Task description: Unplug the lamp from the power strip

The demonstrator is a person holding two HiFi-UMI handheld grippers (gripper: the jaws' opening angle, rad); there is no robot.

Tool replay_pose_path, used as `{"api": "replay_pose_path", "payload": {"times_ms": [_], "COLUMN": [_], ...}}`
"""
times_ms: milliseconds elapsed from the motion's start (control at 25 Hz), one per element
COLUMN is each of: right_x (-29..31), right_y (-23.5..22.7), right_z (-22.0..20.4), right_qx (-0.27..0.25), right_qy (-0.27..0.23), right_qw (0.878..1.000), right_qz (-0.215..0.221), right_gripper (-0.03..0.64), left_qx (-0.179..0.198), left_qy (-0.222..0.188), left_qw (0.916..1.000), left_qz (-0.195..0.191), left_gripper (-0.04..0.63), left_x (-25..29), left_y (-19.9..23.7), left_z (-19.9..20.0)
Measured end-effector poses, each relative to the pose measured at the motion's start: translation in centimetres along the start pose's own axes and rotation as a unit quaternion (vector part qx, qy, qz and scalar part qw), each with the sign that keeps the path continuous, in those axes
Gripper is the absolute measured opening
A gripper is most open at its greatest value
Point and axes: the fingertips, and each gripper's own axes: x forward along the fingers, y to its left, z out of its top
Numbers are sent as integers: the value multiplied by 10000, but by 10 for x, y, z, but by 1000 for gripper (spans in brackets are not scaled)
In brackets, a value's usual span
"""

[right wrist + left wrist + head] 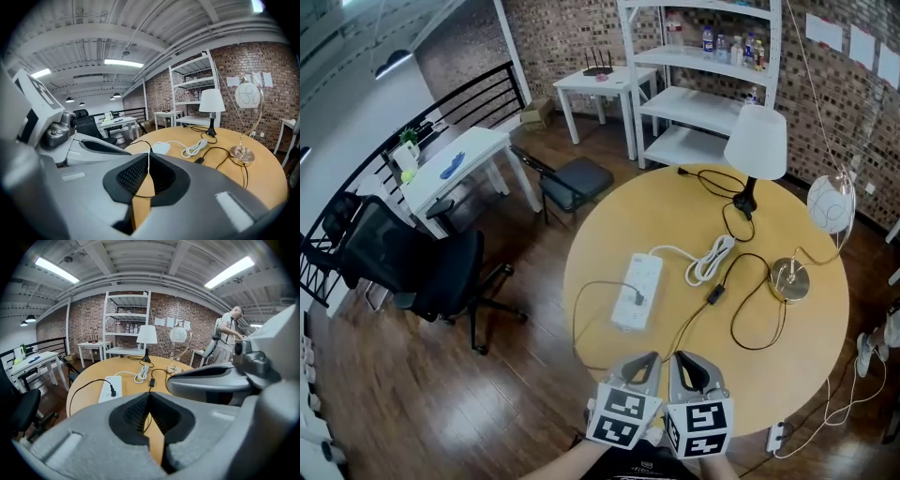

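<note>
A white power strip lies on the round wooden table, with one black plug in it. The plug's thin black cord loops off the table's left edge and runs back past an inline switch toward the brass base of a globe lamp. A white-shade lamp stands at the far side. My left gripper and right gripper hover side by side at the near table edge, both shut and holding nothing. The strip lies ahead of both.
A coiled white cable lies beside the strip. Office chairs, white tables and a white shelf unit stand beyond the table. A person stands at the right in the left gripper view.
</note>
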Motion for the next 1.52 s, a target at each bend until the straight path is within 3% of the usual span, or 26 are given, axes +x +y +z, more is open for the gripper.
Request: {"api": "replay_pose_path", "payload": {"times_ms": [280, 520, 880, 1520], "right_x": [50, 99, 166, 229], "right_y": [10, 13, 14, -7], "right_z": [13, 9, -4, -34], "right_qx": [-203, -346, -327, -243], "right_qy": [125, 338, 903, 1684], "right_qw": [9992, 9985, 9954, 9844], "right_qz": [323, 273, -16, -450], "right_gripper": [6, 6, 23, 81], "left_qx": [-117, -100, 92, 894], "left_qy": [-6, 83, 481, 844], "left_qw": [9994, 9996, 9985, 9853], "left_qz": [337, 267, -227, -1186], "left_gripper": [2, 2, 2, 2], "left_x": [15, 45, 95, 137], "left_y": [52, 95, 142, 160], "left_z": [2, -2, -22, -50]}}
